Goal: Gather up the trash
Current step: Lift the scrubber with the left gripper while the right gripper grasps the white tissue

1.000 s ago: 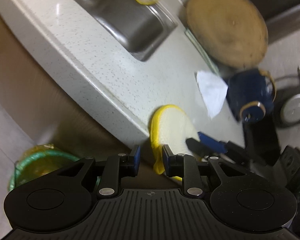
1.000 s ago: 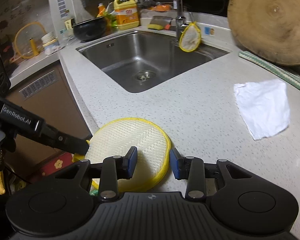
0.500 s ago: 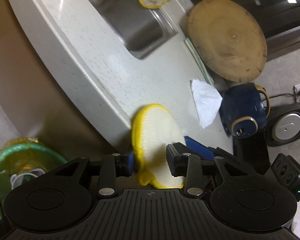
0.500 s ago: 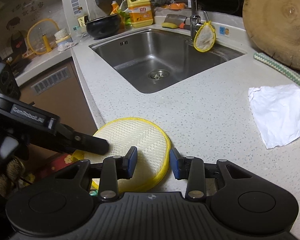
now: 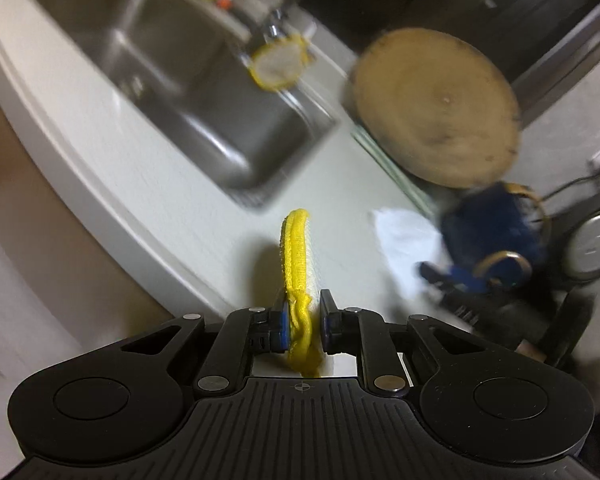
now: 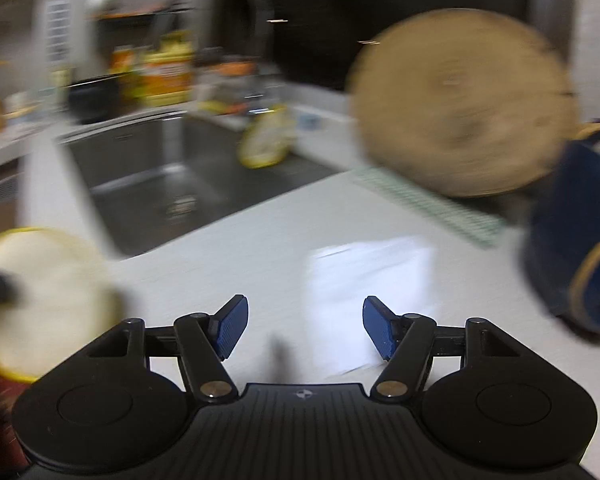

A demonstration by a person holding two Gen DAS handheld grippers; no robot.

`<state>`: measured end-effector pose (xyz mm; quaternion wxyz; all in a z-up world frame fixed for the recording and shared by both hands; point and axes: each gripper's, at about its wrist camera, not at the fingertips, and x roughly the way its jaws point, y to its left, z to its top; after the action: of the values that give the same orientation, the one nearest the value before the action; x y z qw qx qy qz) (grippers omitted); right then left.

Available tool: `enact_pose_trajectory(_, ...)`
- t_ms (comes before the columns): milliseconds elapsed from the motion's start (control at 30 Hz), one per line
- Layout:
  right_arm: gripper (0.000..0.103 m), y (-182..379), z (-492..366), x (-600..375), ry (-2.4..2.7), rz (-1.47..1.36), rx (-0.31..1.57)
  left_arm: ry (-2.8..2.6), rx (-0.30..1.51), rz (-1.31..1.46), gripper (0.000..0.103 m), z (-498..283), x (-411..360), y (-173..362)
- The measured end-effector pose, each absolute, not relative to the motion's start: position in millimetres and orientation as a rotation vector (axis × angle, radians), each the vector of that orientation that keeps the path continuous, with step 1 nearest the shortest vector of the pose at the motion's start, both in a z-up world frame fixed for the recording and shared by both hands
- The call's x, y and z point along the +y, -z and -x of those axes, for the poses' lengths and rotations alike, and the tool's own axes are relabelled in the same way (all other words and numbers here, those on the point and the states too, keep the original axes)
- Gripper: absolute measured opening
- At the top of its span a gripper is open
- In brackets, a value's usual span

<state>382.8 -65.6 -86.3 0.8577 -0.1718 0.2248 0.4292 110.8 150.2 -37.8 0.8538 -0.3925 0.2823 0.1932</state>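
Yellow-edged mesh pad [image 5: 298, 264] is the star of the left wrist view: it stands on edge right in the left gripper [image 5: 303, 326], rim toward the camera, and the jaws are closing on it with the pads pressing its bunched yellow hem. That gripper tilts down toward the white countertop [image 5: 148, 184]. Ahead and to its left sits the steel sink [image 5: 204, 92], with a second small yellow-rimmed pad [image 5: 278, 66] hanging at the tap. Ahead to the right, a round wooden board [image 5: 436, 108] leans up, a blue kettle [image 5: 496, 232] is below it, and the crumpled white paper [image 5: 404, 240] lies on the counter just right of the held pad.

Only the right wrist view shows the pad's flat face [image 6: 48, 300], off to the far left of the right gripper [image 6: 305, 330], with a dark finger across it. The right gripper's jaws are opening, nothing between them, angled down over the counter. The white paper [image 6: 376, 276] lies straight ahead, just beyond the fingertips. Bottles behind the sink are too smeared to read any label.
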Motion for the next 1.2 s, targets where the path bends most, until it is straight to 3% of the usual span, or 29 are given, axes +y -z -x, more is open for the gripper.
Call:
enact_pose_trajectory(333, 0.066, 109, -453, -45, -0.809, 0.294, 0.616, -0.522, 0.548, 0.704, 0.018, -107, 154, 1)
enact_pose_trajectory(367, 0.057, 109, -454, -43, -0.826, 0.282, 0.636, -0.519, 0.549, 0.701, 0.018, -105, 154, 2)
enact_pose_trajectory(400, 0.036, 110, -453, -44, -0.844, 0.265, 0.659, -0.512, 0.549, 0.701, 0.018, -105, 155, 3)
enact_pose_trajectory(467, 0.008, 108, -451, -49, -0.878, 0.235, 0.694, -0.497, 0.547, 0.702, 0.018, -101, 156, 7)
enact_pose_trajectory(500, 0.006, 105, -448, -52, -0.885, 0.225, 0.690, -0.488, 0.548, 0.706, 0.018, -99, 158, 9)
enact_pose_trajectory(933, 0.003, 36, -293, -126, -0.914, 0.165, 0.549, -0.198, 0.541, 0.630, 0.018, -78, 196, 18)
enact_pose_trajectory(1200, 0.003, 80, -163, -110, -0.954, 0.203, 0.731, 0.077, 0.780, 0.632, 0.018, -36, 222, 78)
